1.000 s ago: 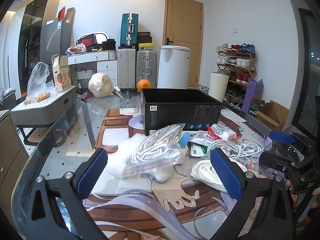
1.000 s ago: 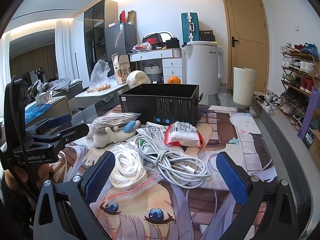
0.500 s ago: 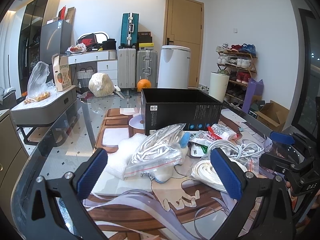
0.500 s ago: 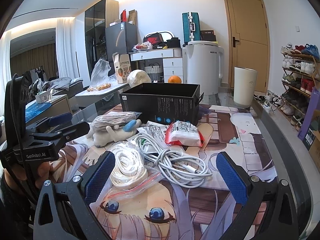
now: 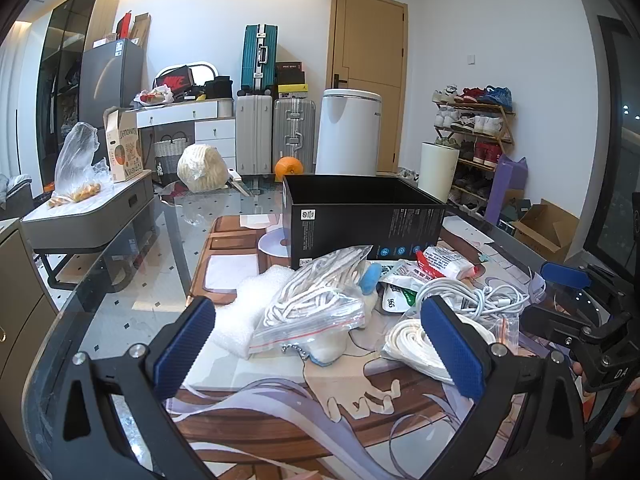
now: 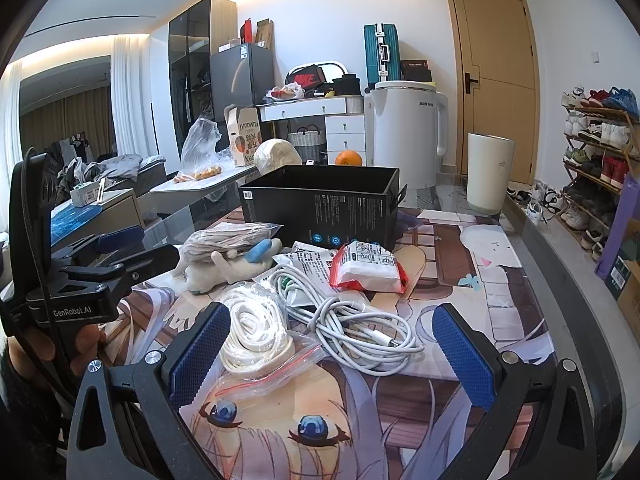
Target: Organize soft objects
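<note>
Left claw: spread wide, empty, above the near table edge
Right claw: released, nothing held
Bagged rope: near the left claw, atop the toy
Cable: right of the rope coil
Box: far, behind the pile

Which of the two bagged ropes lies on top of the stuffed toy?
The greyish rope bag by the black box; the white rope bag lies flat on the mat.

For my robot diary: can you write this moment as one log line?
left gripper: open, empty | right gripper: open, empty | black box: open | bagged rope: on mat
</note>
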`<state>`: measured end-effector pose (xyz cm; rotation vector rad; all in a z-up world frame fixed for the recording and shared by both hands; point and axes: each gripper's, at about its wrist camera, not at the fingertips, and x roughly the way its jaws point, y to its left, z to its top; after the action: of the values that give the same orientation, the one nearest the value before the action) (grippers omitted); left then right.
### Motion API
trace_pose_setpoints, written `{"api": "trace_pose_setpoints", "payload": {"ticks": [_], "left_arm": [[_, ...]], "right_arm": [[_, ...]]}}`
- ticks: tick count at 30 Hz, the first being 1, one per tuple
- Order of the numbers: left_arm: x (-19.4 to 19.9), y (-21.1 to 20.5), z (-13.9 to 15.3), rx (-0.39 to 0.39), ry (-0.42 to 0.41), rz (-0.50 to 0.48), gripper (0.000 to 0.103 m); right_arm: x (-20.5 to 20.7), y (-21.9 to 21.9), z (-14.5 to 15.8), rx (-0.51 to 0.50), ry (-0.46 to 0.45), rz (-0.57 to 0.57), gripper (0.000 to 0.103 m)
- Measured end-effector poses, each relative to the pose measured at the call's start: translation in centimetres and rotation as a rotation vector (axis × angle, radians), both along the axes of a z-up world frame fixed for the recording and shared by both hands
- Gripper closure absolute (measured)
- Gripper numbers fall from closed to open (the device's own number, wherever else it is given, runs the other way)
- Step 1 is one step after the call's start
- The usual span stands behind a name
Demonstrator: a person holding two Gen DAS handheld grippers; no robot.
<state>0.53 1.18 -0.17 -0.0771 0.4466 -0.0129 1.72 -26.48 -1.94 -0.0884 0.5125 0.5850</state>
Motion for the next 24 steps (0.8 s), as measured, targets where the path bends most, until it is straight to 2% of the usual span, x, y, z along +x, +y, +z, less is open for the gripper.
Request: {"api": "trace_pose_setpoints", "payload": {"ticks": [24], "left_arm": [[-0.06,-0.23,0.04,0.012,-0.005,0.003,0.000]], "right_arm": [[0.15,-0.02,-0.11,-0.008,-0.002,0.009,0.000]]}}
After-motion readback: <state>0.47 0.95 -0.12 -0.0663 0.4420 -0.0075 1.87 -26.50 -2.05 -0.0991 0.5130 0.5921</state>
